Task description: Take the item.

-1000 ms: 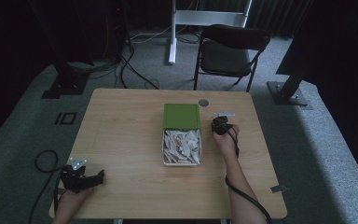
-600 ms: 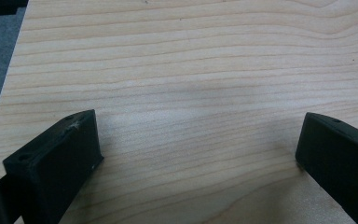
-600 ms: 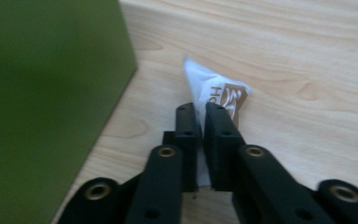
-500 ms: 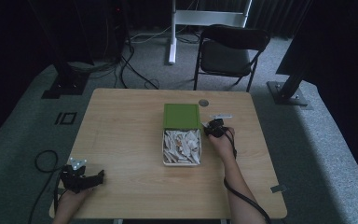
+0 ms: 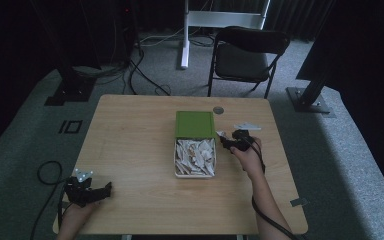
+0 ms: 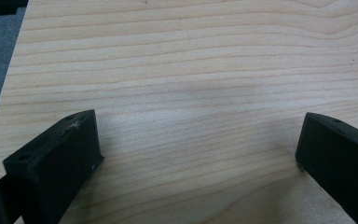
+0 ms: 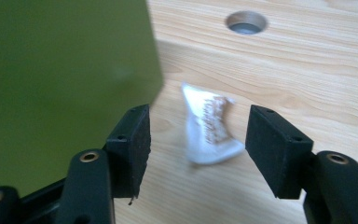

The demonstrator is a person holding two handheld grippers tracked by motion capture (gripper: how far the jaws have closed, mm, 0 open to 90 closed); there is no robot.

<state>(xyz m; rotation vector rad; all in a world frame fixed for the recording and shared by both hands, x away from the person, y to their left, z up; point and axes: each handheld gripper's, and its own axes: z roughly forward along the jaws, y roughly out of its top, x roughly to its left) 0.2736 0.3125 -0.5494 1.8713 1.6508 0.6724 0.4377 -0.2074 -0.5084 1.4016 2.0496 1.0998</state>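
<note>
In the high view the right claw (image 5: 228, 141) sits beside the white box (image 5: 176, 161) of packets under its green lid (image 5: 195, 124), on the bench (image 5: 130, 145); the small packet at its tips is hard to make out there. The left claw (image 5: 100, 191) rests near the bench's front corner.

The left gripper view shows its jaws wide apart over bare wood.

In the right gripper view the jaws have just been opening; the white packet (image 7: 208, 126) lies blurred between them, untouched. It looks light, soft and crinkly, best pinched across its middle.

Open tabletop (image 5: 130, 140) left of the white box (image 5: 195, 159); upright green lid (image 5: 195, 124) and white packet (image 7: 209, 128) crowding its right.
</note>
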